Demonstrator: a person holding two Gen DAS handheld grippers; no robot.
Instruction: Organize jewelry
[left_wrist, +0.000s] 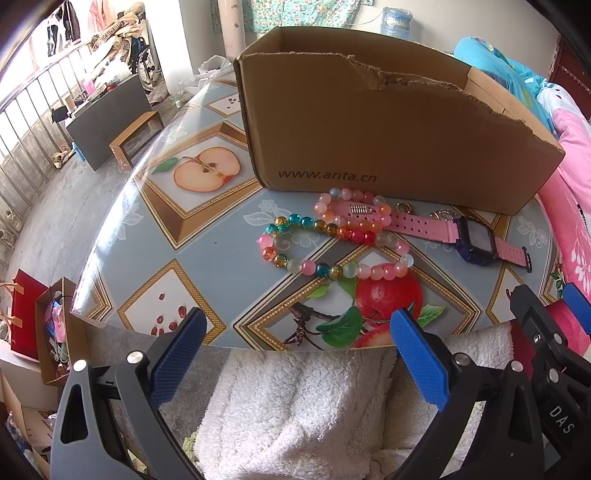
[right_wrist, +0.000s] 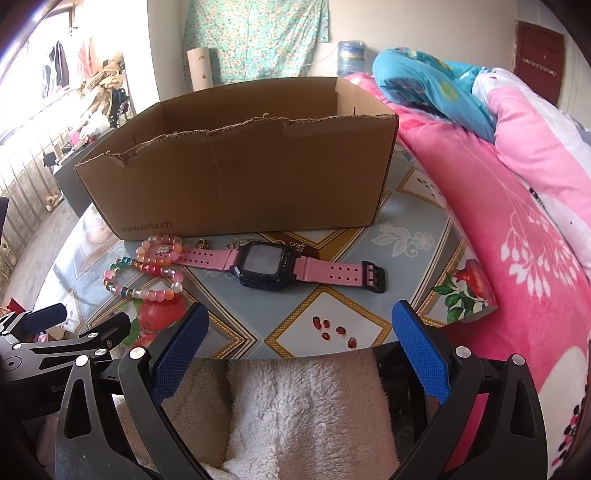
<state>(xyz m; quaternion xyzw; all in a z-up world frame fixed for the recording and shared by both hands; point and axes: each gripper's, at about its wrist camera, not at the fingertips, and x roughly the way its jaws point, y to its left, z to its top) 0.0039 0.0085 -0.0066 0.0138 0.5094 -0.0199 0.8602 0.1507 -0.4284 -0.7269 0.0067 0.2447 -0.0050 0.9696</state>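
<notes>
A torn cardboard box (left_wrist: 388, 125) stands at the back of a round fruit-print table (left_wrist: 207, 236); it also shows in the right wrist view (right_wrist: 251, 177). In front of it lie a multicoloured bead bracelet (left_wrist: 314, 266), a pink bead bracelet (left_wrist: 354, 206), a pink-strapped watch (left_wrist: 472, 240) and small gold pieces (left_wrist: 404, 207). The watch (right_wrist: 266, 264) and bracelets (right_wrist: 147, 273) show in the right wrist view too. My left gripper (left_wrist: 295, 328) is open and empty at the near table edge, short of the bracelets. My right gripper (right_wrist: 299, 325) is open and empty, short of the watch.
A pink and blue quilt (right_wrist: 517, 192) lies on the bed to the right of the table. White fleece (left_wrist: 295, 406) is below both grippers. Bags and boxes (left_wrist: 40, 325) stand on the floor at left. The right gripper's body (left_wrist: 546, 332) is beside my left one.
</notes>
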